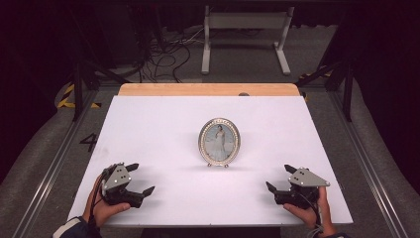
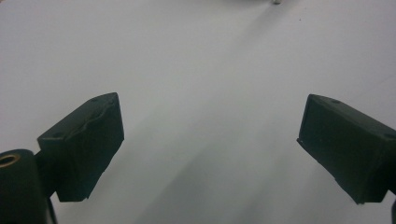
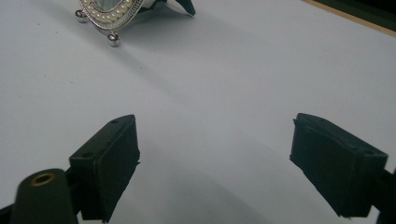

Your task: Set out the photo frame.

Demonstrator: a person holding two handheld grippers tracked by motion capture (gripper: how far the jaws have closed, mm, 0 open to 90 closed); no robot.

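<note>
The oval silver picture frame with a pearl-beaded rim (image 1: 219, 142) stands upright mid-table on its rear prop, while the left gripper (image 1: 140, 179) and right gripper (image 1: 278, 179), jaws spread and empty, flank it well apart, seemingly ready to approach.

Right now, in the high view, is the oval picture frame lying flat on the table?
No, the oval picture frame stands upright on its small feet near the middle of the white table, apart from both grippers.

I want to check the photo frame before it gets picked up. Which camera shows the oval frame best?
The high view: the oval picture frame stands upright and whole on the white table. The right gripper view catches its pearl-edged bottom rim and ball feet; the left gripper view shows a tiny bit at its top edge.
</note>
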